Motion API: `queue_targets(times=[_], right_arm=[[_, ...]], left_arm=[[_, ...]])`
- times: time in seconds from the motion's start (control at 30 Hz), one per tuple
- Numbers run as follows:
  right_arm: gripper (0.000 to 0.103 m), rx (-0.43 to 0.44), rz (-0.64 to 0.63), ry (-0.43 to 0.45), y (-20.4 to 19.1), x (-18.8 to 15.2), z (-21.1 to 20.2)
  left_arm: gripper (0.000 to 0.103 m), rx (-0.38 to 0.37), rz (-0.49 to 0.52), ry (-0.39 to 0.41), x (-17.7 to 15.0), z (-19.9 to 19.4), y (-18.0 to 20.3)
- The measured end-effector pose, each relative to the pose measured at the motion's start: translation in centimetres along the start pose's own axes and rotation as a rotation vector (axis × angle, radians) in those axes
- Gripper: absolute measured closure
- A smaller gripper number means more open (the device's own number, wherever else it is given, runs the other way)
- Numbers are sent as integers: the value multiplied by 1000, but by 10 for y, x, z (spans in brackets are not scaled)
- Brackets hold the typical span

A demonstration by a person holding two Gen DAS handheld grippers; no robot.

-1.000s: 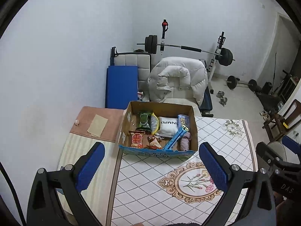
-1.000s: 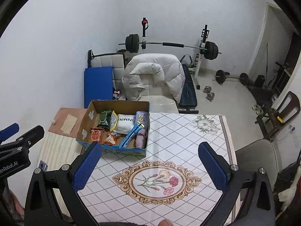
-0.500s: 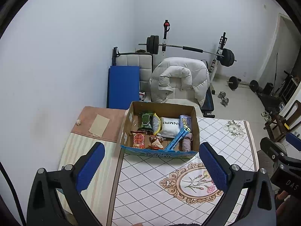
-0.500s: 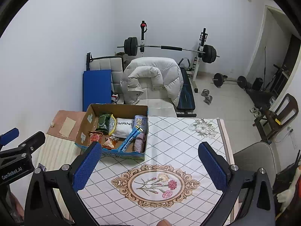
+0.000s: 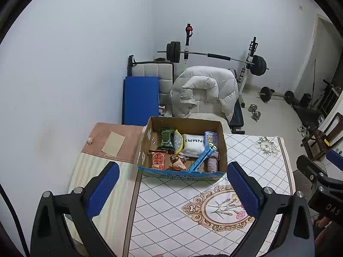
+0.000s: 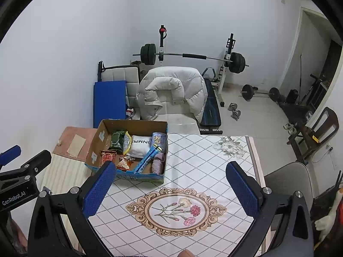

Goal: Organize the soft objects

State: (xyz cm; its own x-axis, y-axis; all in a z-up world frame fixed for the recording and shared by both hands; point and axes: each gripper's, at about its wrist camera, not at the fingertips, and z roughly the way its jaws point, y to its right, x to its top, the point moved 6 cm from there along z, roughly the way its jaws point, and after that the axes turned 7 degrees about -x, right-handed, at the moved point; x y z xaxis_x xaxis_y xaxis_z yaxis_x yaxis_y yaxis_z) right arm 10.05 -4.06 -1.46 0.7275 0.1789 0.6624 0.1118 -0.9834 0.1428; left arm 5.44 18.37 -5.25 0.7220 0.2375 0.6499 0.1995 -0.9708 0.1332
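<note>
A cardboard box (image 5: 184,121) (image 6: 133,123) stands at the far left part of the patterned tablecloth (image 5: 182,212) (image 6: 201,171). Inside it lie a green packet (image 5: 166,137), a red snack packet (image 5: 158,159), a white pack (image 5: 194,145) (image 6: 140,145), a blue tube (image 5: 202,157) (image 6: 148,156) and a rolled mauve cloth (image 5: 213,163) (image 6: 158,162). My left gripper (image 5: 173,189) hangs open above the table's near side, nothing between its blue pads. My right gripper (image 6: 170,189) is open too, over the flower medallion (image 6: 175,211), well short of the box.
A white puffer jacket (image 5: 203,90) drapes over a chair behind the table. Left of the cloth lies a striped mat (image 5: 103,184) with a tan paper (image 5: 113,143). A barbell rack (image 5: 214,55), dumbbells (image 5: 255,112) and a wooden chair (image 6: 315,135) fill the room beyond.
Both grippers have risen and pulled back a little, so the box and table look smaller and lower in view. Both stay open; nothing in the box has shifted.
</note>
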Motion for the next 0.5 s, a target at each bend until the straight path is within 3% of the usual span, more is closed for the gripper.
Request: queue_targets(times=[0.5], right_arm=[[0,-8,7,10,6,3,-9]], left_arm=[[0,0,6,5,2,-3,0]])
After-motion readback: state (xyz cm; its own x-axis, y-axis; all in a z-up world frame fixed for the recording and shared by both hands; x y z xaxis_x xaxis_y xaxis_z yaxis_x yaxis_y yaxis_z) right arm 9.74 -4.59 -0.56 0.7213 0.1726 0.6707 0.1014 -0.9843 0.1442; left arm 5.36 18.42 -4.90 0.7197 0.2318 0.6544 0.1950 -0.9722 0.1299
